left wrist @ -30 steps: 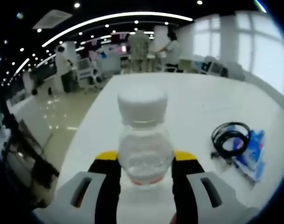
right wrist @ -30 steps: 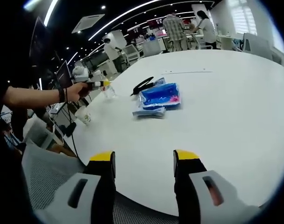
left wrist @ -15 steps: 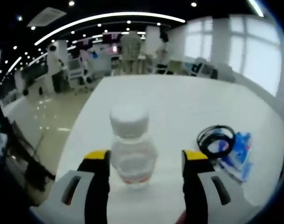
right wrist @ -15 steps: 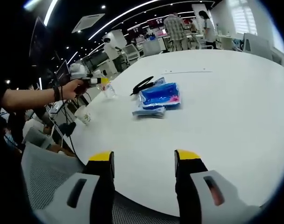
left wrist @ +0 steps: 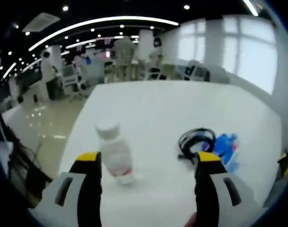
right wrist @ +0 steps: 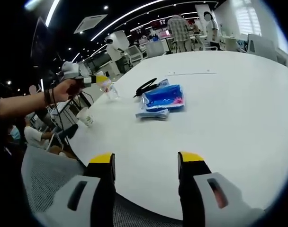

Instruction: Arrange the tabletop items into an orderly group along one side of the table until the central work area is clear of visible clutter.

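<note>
Left claw (left wrist: pixel 148 165) stands released, its jaws spread wide with the small clear bottle (left wrist: pixel 114 153) just ahead of them near the left jaw, apart from both and standing at the surface's (left wrist: pixel 153 109) near edge. The right claw (right wrist: pixel 146 165) is likewise spread and grasps nothing, hanging over the surface's edge well apart from everything. The bottle looks light and rigid, smooth plastic that could slip or tip; a grip round its body below the white cap seems safest. Beside it, further in, lies a coiled black cable (left wrist: pixel 196 141) touching a blue packet (left wrist: pixel 227 146); the cable is limp and will trail, the packet soft and flat. A paper cup (right wrist: pixel 85 116) sits near the edge. People stand far behind.
</note>
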`<act>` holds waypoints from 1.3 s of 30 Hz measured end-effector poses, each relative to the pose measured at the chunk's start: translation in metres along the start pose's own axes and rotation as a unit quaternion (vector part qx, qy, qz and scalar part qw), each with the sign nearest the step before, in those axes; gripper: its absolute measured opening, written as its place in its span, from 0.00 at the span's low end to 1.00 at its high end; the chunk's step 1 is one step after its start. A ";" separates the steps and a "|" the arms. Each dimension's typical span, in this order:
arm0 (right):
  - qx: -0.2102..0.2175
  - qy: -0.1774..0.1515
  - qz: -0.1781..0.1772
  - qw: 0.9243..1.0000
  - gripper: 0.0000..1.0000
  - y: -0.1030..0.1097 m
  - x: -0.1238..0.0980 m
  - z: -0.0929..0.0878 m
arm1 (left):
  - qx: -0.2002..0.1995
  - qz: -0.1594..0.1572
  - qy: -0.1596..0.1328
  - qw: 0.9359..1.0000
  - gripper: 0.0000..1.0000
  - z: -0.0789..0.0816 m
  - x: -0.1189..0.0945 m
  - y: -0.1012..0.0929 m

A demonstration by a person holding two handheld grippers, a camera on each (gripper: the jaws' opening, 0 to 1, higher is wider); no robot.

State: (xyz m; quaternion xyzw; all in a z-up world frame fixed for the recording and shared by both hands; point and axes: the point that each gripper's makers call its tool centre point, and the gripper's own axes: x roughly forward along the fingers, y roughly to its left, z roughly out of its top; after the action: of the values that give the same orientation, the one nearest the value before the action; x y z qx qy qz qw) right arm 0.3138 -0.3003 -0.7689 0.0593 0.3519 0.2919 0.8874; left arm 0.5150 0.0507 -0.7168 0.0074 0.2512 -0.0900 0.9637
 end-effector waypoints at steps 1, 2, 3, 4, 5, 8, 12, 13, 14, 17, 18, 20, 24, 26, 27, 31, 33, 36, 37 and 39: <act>-0.002 0.001 0.001 1.000 0.54 0.000 0.000 0.000 | 0.001 -0.002 -0.001 1.000 0.76 0.000 -0.003 -0.003; -0.002 0.001 0.002 1.000 0.54 0.001 0.000 0.000 | 0.004 -0.003 -0.002 1.000 0.76 0.001 -0.006 -0.006; -0.002 0.001 0.003 1.000 0.54 0.001 0.000 0.000 | 0.007 -0.004 -0.003 1.000 0.76 0.001 -0.010 -0.008; -0.002 0.001 0.004 1.000 0.54 0.002 0.000 0.000 | 0.007 -0.007 -0.004 1.000 0.76 0.002 -0.011 -0.010; -0.004 0.001 0.006 1.000 0.54 0.002 0.000 0.000 | 0.006 -0.009 -0.005 1.000 0.75 0.002 -0.013 -0.012; -0.003 -0.002 0.008 1.000 0.54 0.003 -0.001 0.001 | 0.005 -0.013 -0.011 1.000 0.75 0.007 -0.022 -0.016; -0.003 -0.004 0.012 1.000 0.54 0.004 -0.001 0.002 | 0.005 -0.011 -0.018 1.000 0.74 0.011 -0.030 -0.018; -0.005 -0.003 0.012 1.000 0.54 0.004 -0.001 0.001 | 0.004 -0.011 -0.019 1.000 0.74 0.011 -0.031 -0.018; -0.006 -0.002 0.012 1.000 0.54 0.005 -0.001 0.001 | 0.002 -0.011 -0.019 1.000 0.74 0.012 -0.032 -0.019; -0.009 0.000 0.014 1.000 0.54 0.005 0.000 0.000 | 0.004 -0.012 -0.020 1.000 0.74 0.013 -0.034 -0.022; -0.010 0.002 0.014 1.000 0.54 0.006 0.000 -0.001 | 0.007 -0.013 -0.019 1.000 0.74 0.013 -0.035 -0.023; -0.013 0.004 0.014 1.000 0.55 0.006 0.002 -0.002 | 0.011 -0.011 -0.020 1.000 0.74 0.013 -0.037 -0.025; -0.015 0.007 0.014 1.000 0.57 0.007 0.002 -0.004 | 0.015 -0.017 -0.021 1.000 0.76 0.010 -0.042 -0.034; -0.015 0.008 0.016 1.000 0.57 0.007 0.003 -0.006 | 0.015 -0.020 -0.021 0.999 0.77 0.008 -0.043 -0.039; -0.016 0.009 0.016 1.000 0.57 0.008 0.003 -0.006 | 0.016 -0.020 -0.020 0.999 0.77 0.006 -0.044 -0.041; -0.017 0.009 0.018 1.000 0.57 0.008 0.003 -0.007 | 0.023 -0.028 -0.013 0.999 0.79 -0.002 -0.048 -0.054; -0.017 0.008 0.018 1.000 0.57 0.009 0.003 -0.007 | 0.025 -0.032 -0.013 0.999 0.80 -0.005 -0.049 -0.061; -0.016 0.007 0.018 1.000 0.57 0.009 0.003 -0.007 | 0.023 -0.034 -0.015 0.999 0.81 -0.009 -0.053 -0.071; -0.017 0.007 0.018 1.000 0.57 0.009 0.003 -0.006 | 0.025 -0.037 -0.012 0.999 0.81 -0.012 -0.053 -0.076; -0.017 0.007 0.019 1.000 0.57 0.010 0.003 -0.007 | 0.034 -0.036 -0.010 0.999 0.81 -0.016 -0.055 -0.080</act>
State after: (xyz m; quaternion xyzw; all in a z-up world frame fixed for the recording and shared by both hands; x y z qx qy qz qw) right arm 0.3064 -0.2914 -0.7726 0.0490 0.3521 0.3147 0.8801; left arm 0.4465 -0.0176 -0.7015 0.0306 0.2388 -0.1329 0.9614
